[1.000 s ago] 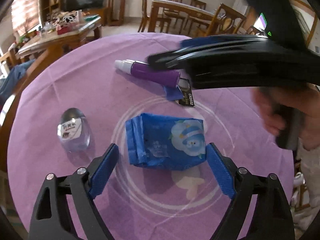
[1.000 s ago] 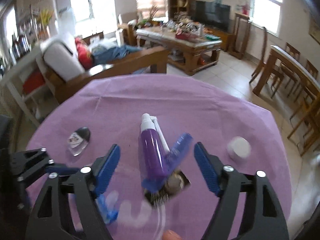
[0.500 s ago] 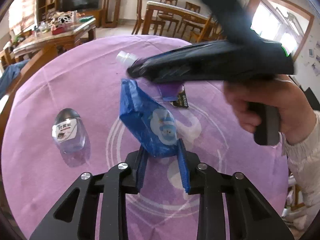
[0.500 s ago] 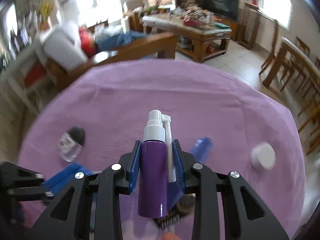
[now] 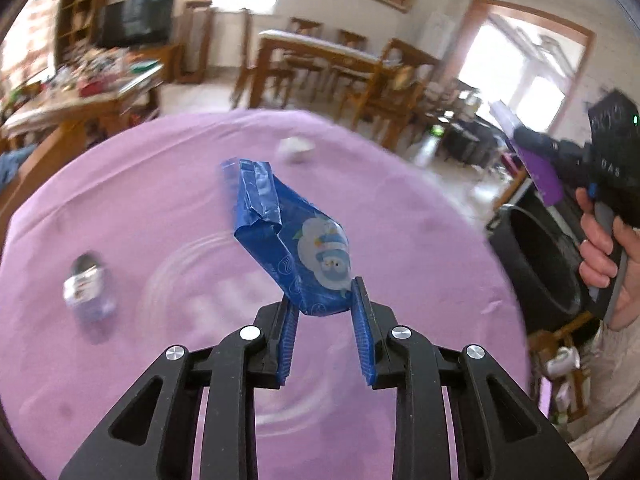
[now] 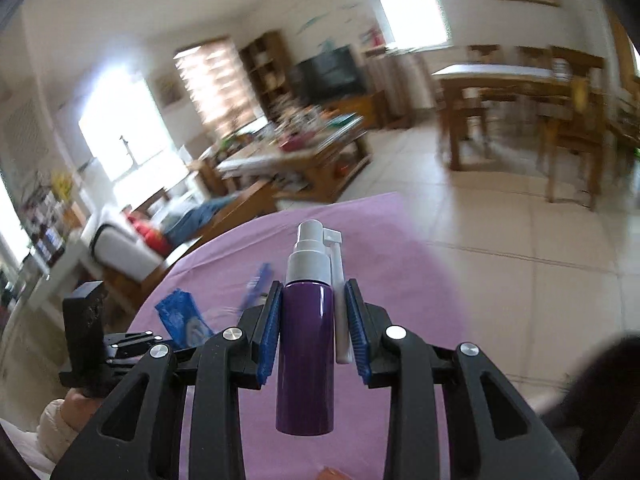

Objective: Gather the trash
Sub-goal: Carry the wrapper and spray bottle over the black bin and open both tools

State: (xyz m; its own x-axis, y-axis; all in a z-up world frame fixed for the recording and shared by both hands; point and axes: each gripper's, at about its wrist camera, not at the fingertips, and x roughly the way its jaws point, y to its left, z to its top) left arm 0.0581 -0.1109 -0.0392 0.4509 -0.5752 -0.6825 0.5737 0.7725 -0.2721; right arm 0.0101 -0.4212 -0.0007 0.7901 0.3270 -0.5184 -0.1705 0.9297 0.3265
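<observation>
Both grippers have something pinched at this point. The left gripper (image 5: pixel 323 306) has its blue pads clamped on the bottom corner of a crumpled blue wrapper (image 5: pixel 289 237) with a cartoon character printed on it, and the wrapper sticks up and away from the fingers, lifted clear of the purple tablecloth (image 5: pixel 160 184). The right gripper (image 6: pixel 313 304) is squeezed around a purple spray bottle (image 6: pixel 305 354), white pump top and folded nozzle poking out past the fingertips, bottle body running back between the pads. In the left view that right gripper is off past the table's right edge, held in a hand (image 5: pixel 604 256), right above a black bin (image 5: pixel 536 256) standing beside the table. Stuff lying on the cloth: a small clear bottle with a dark cap (image 5: pixel 86 286) on its side toward the left, and a white blob of something (image 5: pixel 296 148) near the far edge, too blurry to say what it is. In the right view there's also a blue stick-like thing (image 6: pixel 256 284) on the cloth just left of the pads.
</observation>
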